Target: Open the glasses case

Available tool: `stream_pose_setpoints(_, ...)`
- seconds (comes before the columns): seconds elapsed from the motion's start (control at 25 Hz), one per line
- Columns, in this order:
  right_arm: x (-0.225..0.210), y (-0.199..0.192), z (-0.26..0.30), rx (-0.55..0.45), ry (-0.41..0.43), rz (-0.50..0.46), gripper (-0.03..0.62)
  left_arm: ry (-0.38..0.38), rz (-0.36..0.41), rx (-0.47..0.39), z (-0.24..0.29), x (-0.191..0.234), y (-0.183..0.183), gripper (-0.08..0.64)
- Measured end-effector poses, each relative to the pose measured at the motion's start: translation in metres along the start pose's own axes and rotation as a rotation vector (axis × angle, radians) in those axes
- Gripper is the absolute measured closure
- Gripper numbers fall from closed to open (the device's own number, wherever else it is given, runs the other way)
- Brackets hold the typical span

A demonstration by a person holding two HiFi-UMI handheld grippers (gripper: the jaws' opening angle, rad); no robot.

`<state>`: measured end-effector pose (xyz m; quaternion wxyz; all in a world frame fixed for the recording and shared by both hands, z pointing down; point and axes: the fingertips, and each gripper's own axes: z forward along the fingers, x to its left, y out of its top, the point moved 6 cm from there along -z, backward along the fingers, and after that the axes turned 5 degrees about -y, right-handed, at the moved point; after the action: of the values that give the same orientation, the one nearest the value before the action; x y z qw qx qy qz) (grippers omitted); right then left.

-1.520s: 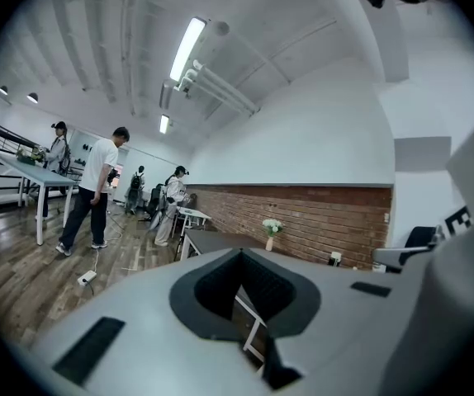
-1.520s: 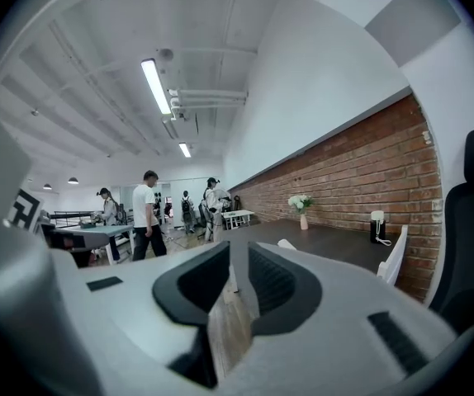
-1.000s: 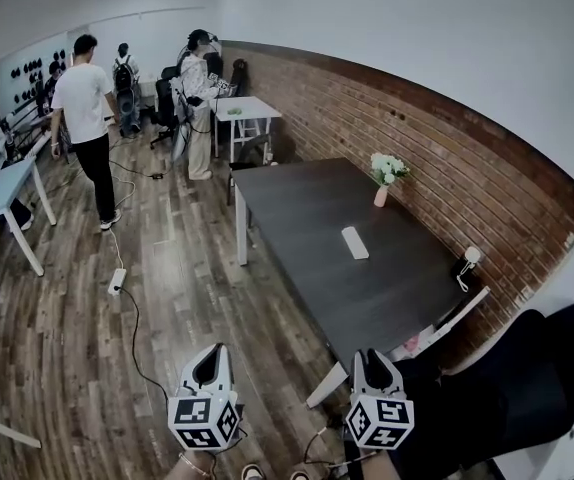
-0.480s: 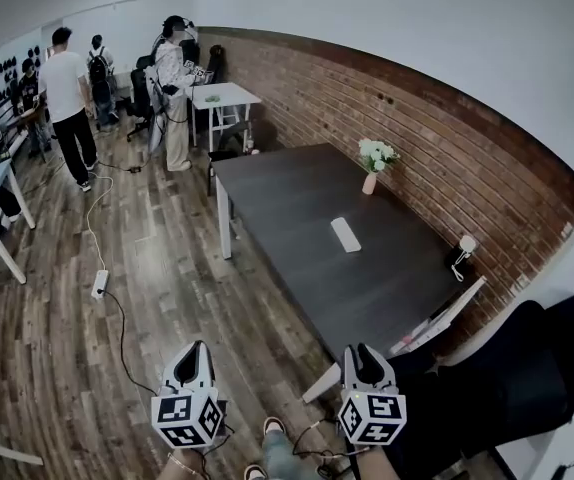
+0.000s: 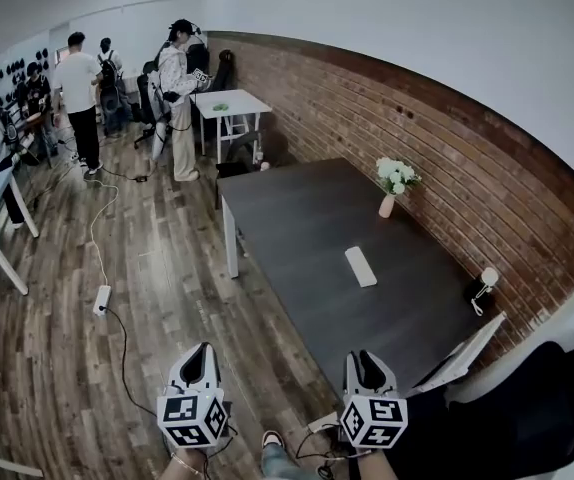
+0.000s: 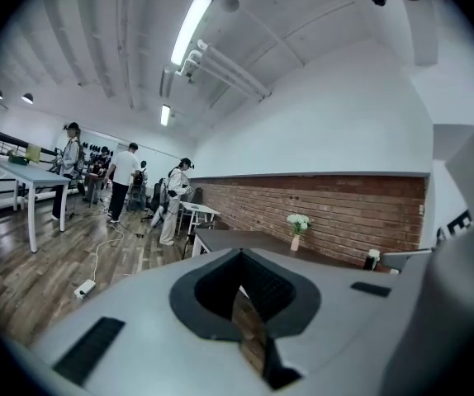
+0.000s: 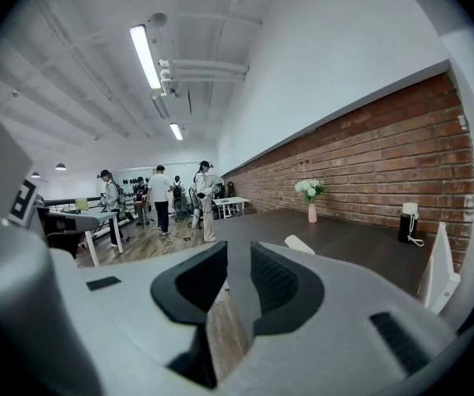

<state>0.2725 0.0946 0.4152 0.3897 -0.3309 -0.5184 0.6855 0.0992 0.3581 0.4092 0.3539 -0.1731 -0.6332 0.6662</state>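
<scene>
The glasses case [image 5: 360,266] is a small white oblong lying shut on the dark table [image 5: 307,218], near its middle. It also shows in the right gripper view as a pale case [image 7: 297,243] beyond the jaws. My left gripper [image 5: 203,356] and right gripper [image 5: 361,359] hang low at the near edge of the head view, over the wooden floor and short of the table's near end. Each has its jaws closed together with nothing between them. The left gripper [image 6: 241,256] and the right gripper [image 7: 237,250] both point toward the table. The left gripper view does not show the case.
A vase of white flowers [image 5: 388,203] stands by the brick wall. A small white lamp [image 5: 484,280] and a white board [image 5: 462,353] sit at the table's near right, beside a black chair [image 5: 537,408]. A power strip [image 5: 101,299] with its cable lies on the floor. Several people stand far left.
The head view has swung, so the table and case sit a little lower and further right in the picture. Both grippers stay low and shut, far from the case.
</scene>
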Motion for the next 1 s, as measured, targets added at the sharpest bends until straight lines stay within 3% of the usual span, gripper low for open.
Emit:
stream_pose_setpoints(0.48,-0.028,0.031,0.134,0.031,-0.011,-0.028,0.502,-0.022,-0.026,0.024,0.152,0.012,0.016,0.565)
stream_pose_setpoints(1.0,-0.075,0.03,0.203,0.082,-0.168,0.023,0.502,-0.213,-0.003,0.103,0.295,-0.013,0.017,0.565)
